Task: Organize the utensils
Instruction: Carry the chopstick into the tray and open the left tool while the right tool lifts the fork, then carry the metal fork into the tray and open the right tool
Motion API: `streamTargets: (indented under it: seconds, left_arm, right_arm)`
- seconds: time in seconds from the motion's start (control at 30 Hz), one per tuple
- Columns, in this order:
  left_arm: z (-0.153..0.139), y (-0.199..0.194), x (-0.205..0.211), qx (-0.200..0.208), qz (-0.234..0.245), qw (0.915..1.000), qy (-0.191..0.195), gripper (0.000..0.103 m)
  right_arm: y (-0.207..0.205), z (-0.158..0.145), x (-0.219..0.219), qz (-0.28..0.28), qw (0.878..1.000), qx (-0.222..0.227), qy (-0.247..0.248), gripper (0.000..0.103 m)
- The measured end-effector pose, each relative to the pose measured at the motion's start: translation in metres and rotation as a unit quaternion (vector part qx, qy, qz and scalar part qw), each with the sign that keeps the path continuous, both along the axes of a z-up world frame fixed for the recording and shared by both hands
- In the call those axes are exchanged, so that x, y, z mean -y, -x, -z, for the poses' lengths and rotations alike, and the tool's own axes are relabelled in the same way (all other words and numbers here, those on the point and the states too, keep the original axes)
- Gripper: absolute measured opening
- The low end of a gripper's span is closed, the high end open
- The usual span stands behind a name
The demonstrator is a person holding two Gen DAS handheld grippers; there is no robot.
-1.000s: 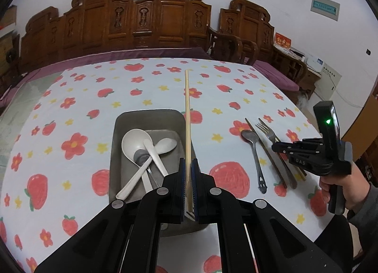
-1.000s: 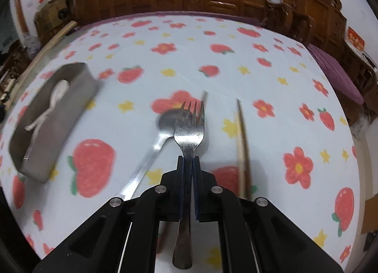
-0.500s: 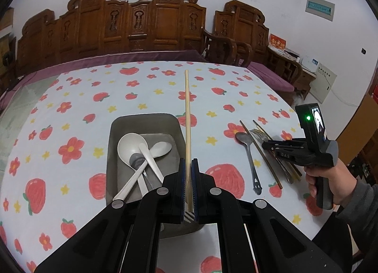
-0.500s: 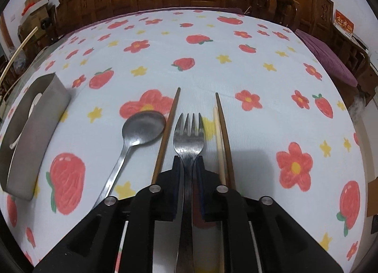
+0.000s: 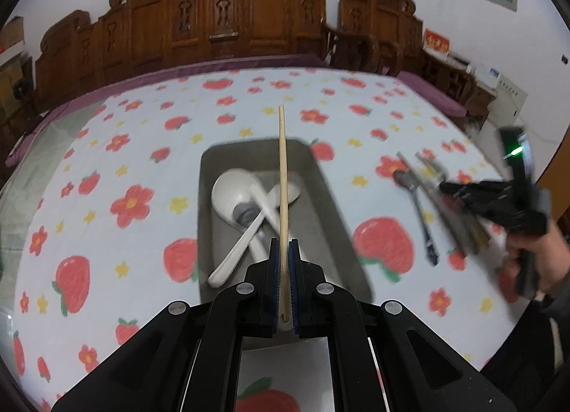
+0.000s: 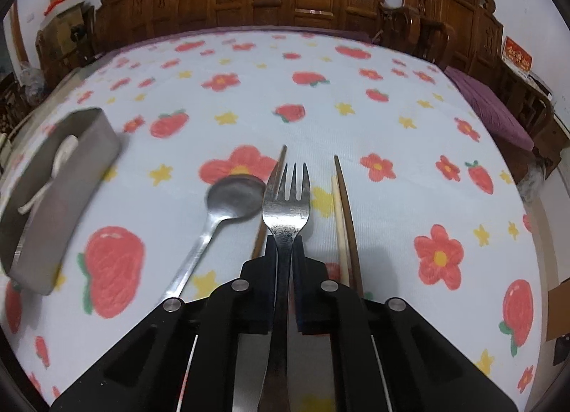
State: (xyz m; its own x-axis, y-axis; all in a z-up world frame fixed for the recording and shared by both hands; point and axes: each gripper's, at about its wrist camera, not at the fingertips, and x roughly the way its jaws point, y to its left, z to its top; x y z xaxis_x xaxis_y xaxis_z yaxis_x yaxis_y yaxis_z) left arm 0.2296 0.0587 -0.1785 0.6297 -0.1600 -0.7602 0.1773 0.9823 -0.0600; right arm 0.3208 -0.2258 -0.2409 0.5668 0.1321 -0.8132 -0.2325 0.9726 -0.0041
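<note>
My left gripper (image 5: 284, 251) is shut on a pale wooden chopstick (image 5: 282, 176) and holds it above the grey metal tray (image 5: 327, 198), which holds white spoons (image 5: 231, 194). My right gripper (image 6: 285, 244) has its jaws slightly parted around the handle of a metal fork (image 6: 286, 198) that lies on the tablecloth; it also shows in the left wrist view (image 5: 463, 194). A metal spoon (image 6: 221, 212) lies left of the fork, a dark chopstick (image 6: 270, 194) between them, and a pair of chopsticks (image 6: 343, 212) to its right.
The table wears a white cloth with strawberries and flowers (image 6: 114, 269). Carved wooden chairs (image 5: 249, 16) line the far side. The tray also shows in the right wrist view (image 6: 71, 184) at the left.
My right gripper's jaws have opened a little around the fork, which now rests on the cloth. My left gripper has shifted so the chopstick hangs over the tray.
</note>
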Motion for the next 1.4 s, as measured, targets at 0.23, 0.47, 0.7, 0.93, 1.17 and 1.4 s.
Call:
streamTargets:
  seconds: [0.23,0.47,0.7,0.93,1.17,1.4]
  left_arm:
    - [0.019,-0.005,-0.007,-0.036,0.001,0.9992,-0.015,0.004]
    - [0.027,-0.01,-0.004,-0.048,0.003,0.9987,-0.018,0.004]
    - [0.017,-0.007,-0.009,-0.029,-0.007,0.9995,-0.012,0.025]
    - [0.002,-0.007,-0.02,-0.003,-0.027,0.9996,-0.004,0.027]
    - [-0.015,-0.002,-0.033,0.034,-0.046,0.9983,-0.005,0.037]
    - [-0.033,0.002,-0.054,0.065,-0.064,0.9958,0.007,0.056]
  right_arm:
    - [0.026,-0.036,-0.01,-0.024,0.999,0.042,-0.021,0.009]
    - [0.044,-0.068,-0.028,-0.053,0.995,0.086,-0.021,0.009]
    - [0.057,-0.075,-0.038,-0.07,0.991,0.109,-0.012,0.009]
    - [0.071,-0.093,-0.049,-0.09,0.987,0.135,-0.008,0.009]
    - [0.08,-0.122,-0.071,-0.117,0.98,0.157,-0.029,0.009]
    - [0.083,-0.14,-0.113,-0.148,0.974,0.16,-0.065,0.009]
